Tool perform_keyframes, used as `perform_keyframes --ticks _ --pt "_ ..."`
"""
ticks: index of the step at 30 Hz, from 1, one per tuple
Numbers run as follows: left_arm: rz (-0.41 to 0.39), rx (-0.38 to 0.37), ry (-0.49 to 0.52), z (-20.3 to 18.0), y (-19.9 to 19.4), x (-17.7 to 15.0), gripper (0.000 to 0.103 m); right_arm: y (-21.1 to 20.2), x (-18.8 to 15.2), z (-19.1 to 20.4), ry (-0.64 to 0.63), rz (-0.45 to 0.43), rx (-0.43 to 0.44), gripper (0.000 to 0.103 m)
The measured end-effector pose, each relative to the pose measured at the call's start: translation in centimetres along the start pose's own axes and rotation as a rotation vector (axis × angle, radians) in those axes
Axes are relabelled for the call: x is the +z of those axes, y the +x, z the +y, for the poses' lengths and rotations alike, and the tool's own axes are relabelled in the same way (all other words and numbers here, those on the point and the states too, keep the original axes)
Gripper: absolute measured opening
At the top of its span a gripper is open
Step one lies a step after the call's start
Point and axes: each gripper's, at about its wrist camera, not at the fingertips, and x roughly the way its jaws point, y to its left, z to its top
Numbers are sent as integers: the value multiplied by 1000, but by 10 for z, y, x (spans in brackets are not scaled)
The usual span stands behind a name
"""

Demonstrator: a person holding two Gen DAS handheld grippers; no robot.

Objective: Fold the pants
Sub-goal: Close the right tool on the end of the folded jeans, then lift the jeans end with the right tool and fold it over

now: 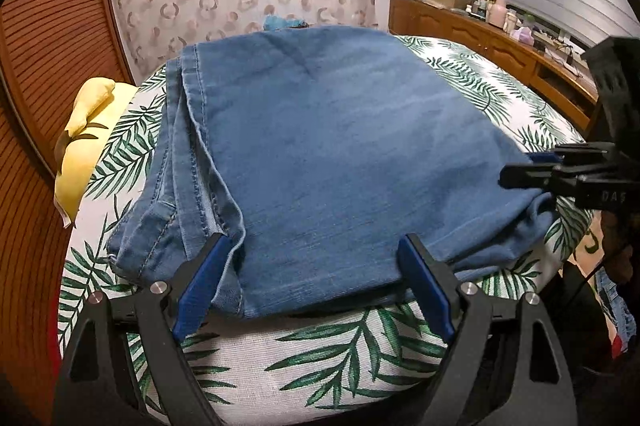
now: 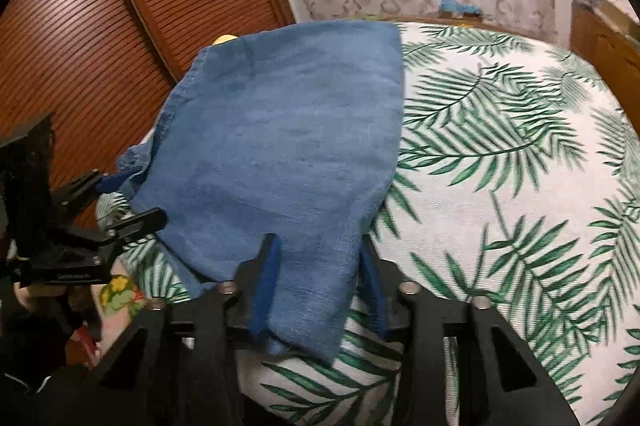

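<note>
Blue denim pants (image 1: pixel 320 130) lie folded into a broad rectangle on a bed with a leaf-print sheet (image 1: pixel 320 358). The left gripper (image 1: pixel 314 240) stands open, its blue pads far apart astride the near hem, with flat denim between them. In the right wrist view it shows at the pants' left edge as the left gripper (image 2: pixel 132 198). The right gripper (image 2: pixel 318 244) has its pads close together on the near right corner of the pants (image 2: pixel 280 146), and the cloth fills the gap. Side-on, the right gripper (image 1: pixel 520 168) nips that corner.
A yellow pillow (image 1: pixel 88 146) lies left of the pants. A slatted wooden door (image 2: pixel 80 26) stands beyond the bed's left side, and a wooden dresser (image 1: pixel 480 34) with clutter runs along the right. Bare sheet (image 2: pixel 500 166) spreads right of the pants. A floral sleeve (image 2: pixel 116 294) shows.
</note>
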Motion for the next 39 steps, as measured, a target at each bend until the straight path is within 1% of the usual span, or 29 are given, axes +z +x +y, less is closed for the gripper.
perform_keyframes --ticks 3,6,9,10,13,16,19,22,25,28,33,34,39 --pt "0 3 4 0 1 0 86 -4 4 3 -4 -22 15 15" --pt "-2 -1 3 0 2 0 86 -14 12 9 -22 -64 49 12" --pt "-8 -17 -11 2 -1 0 86 -24 22 15 -39 -105 91 11" --pt "-17 -15 -16 4 -4 1 86 -26 26 19 -53 -113 91 11" --pt "-52 28 -40 19 -17 3 86 -27 36 35 -121 -123 57 11" --pt "-61 38 -81 39 -27 2 86 -25 46 49 -159 -126 63 11" --pt "-68 69 -104 56 -33 -1 86 -24 56 60 -188 -139 78 11" --pt "-73 81 -136 71 -39 -2 86 -20 66 71 -219 -151 98 11" --pt "-97 101 -156 82 -48 -2 86 -7 77 84 -266 -152 95 10" --pt "-115 114 -165 90 -55 -1 86 8 87 97 -301 -146 109 10" --pt "-138 142 -188 109 -66 -5 86 31 100 120 -335 -134 166 10" --pt "-140 148 -196 113 -68 -6 86 37 103 120 -340 -129 178 10" --pt "-145 174 -230 129 -75 -12 86 71 102 141 -383 -74 233 9"
